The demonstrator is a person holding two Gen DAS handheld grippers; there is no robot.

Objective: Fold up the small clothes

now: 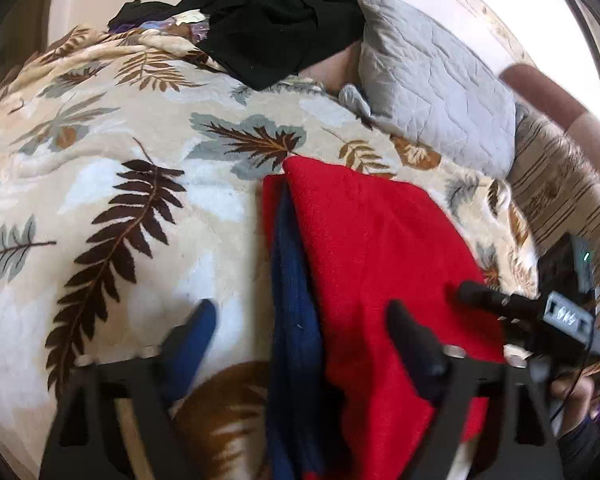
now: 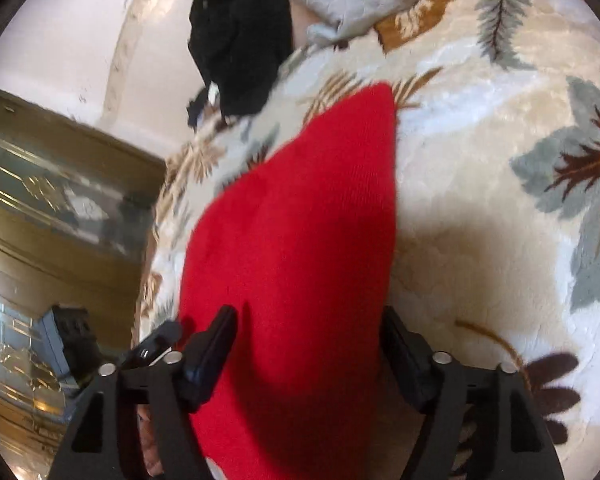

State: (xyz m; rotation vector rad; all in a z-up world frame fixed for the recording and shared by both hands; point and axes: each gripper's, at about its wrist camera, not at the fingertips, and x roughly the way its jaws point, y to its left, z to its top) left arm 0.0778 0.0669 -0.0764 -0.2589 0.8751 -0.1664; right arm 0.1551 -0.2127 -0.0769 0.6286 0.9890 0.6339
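The red garment (image 1: 380, 248) lies folded on the leaf blanket (image 1: 100, 168), below the grey pillow (image 1: 432, 92). Both your left gripper (image 1: 304, 332) and right gripper (image 2: 308, 340) have released jaws. Smooth its edges before lifting.

Home bedroom: leaf-print fleece blanket (image 1: 112, 184) on bed, quilted grey pillow (image 1: 432, 92), wooden cabinet (image 2: 60, 208).

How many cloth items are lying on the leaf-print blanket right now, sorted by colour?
Red: 1, the red knit garment
Navy blue: 1, the navy piece at the red one's edge
Black: 1, the black bundle
Grey: 1, the quilted pillow
Total: 4
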